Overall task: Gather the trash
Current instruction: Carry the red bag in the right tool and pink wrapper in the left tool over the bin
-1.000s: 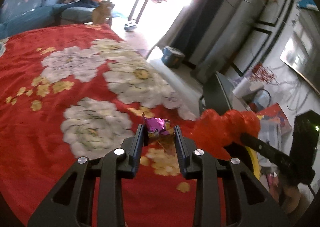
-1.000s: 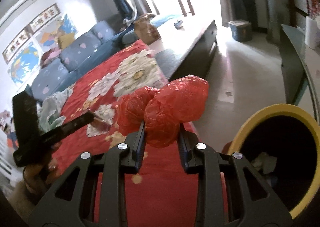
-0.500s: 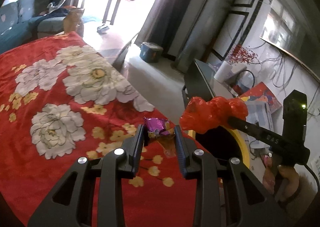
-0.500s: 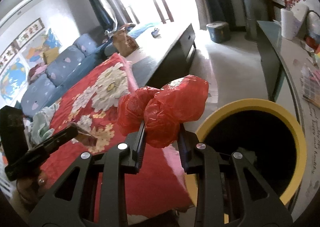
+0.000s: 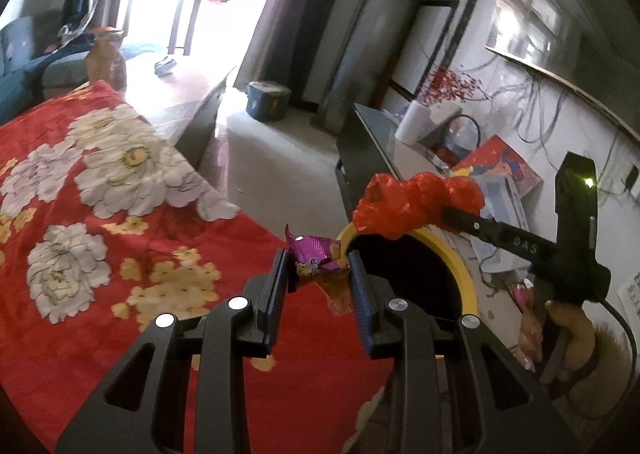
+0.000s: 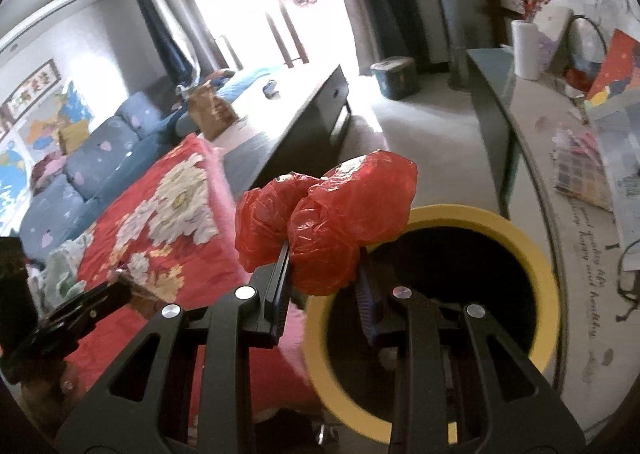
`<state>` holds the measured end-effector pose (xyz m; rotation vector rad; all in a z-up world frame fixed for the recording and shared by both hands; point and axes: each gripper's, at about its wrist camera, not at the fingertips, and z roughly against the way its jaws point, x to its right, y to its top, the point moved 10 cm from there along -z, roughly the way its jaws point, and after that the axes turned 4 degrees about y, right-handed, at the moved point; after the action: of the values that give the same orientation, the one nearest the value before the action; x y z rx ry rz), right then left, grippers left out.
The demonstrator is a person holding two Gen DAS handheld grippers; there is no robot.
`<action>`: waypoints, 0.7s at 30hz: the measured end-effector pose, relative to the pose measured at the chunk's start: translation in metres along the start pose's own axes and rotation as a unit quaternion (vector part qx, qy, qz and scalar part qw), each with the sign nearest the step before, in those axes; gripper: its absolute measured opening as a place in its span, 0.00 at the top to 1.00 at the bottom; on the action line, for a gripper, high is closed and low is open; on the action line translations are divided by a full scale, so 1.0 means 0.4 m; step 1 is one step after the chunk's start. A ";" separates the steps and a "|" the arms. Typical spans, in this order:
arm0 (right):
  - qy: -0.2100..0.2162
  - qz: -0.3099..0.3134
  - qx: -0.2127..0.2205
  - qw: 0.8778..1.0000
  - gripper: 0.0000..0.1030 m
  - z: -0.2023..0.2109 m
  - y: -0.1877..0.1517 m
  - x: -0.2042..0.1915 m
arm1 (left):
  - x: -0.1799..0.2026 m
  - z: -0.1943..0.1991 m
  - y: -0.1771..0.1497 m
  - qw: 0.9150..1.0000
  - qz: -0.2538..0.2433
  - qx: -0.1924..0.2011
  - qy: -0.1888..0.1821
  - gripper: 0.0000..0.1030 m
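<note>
My left gripper [image 5: 318, 268] is shut on a purple snack wrapper [image 5: 314, 260], held at the edge of the red flowered blanket [image 5: 100, 222], just left of the yellow-rimmed trash bin [image 5: 460, 266]. My right gripper [image 6: 324, 258] is shut on a crumpled red plastic bag [image 6: 332, 214] and holds it over the near-left rim of the bin [image 6: 532, 250]. In the left wrist view the red bag [image 5: 412, 202] hangs above the bin's far rim, with my right gripper [image 5: 444, 210] coming in from the right. The bin's inside is dark.
A dark low cabinet [image 6: 304, 134] stands beyond the blanket. A glass-topped TV stand [image 6: 560, 134] with a paper roll, basket and papers runs along the right. A blue storage box [image 5: 266, 102] sits on the floor. A blue sofa [image 6: 92, 158] stands far left.
Both grippers have moved right, off the blanket toward the bin. The red bag now hangs over the bin's rim and the purple wrapper is beside it. Both grips are unchanged.
</note>
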<state>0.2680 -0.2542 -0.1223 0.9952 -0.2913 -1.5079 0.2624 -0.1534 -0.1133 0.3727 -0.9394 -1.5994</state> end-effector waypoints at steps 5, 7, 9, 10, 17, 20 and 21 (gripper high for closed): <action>-0.025 -0.020 0.005 0.999 0.78 0.025 -0.005 0.070 | 0.067 -0.019 -0.014 1.000 -0.022 -0.008 -0.010 0.72; -0.034 -0.029 0.005 0.999 0.78 0.030 -0.012 0.098 | 0.093 -0.029 -0.022 0.999 -0.032 -0.011 -0.013 0.72; -0.042 -0.040 0.003 0.998 0.78 0.036 -0.019 0.130 | 0.118 -0.039 -0.031 0.999 -0.041 -0.014 -0.016 0.72; -0.046 -0.046 0.002 0.998 0.78 0.039 -0.024 0.144 | 0.134 -0.047 -0.036 0.999 -0.046 -0.016 -0.019 0.72; -0.075 -0.082 -0.005 0.994 0.76 0.058 -0.057 0.239 | 0.223 -0.091 -0.063 0.996 -0.077 -0.027 -0.035 0.72; -0.082 -0.093 -0.010 0.992 0.75 0.063 -0.072 0.270 | 0.260 -0.112 -0.071 0.995 -0.088 -0.029 -0.042 0.72; -0.084 -0.098 -0.013 0.991 0.75 0.064 -0.083 0.281 | 0.269 -0.120 -0.075 0.995 -0.090 -0.031 -0.045 0.72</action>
<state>0.2398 -0.3578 -0.1761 0.8969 -0.2988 -1.7755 0.2470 -0.2713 -0.1383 0.3531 -0.9437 -1.8170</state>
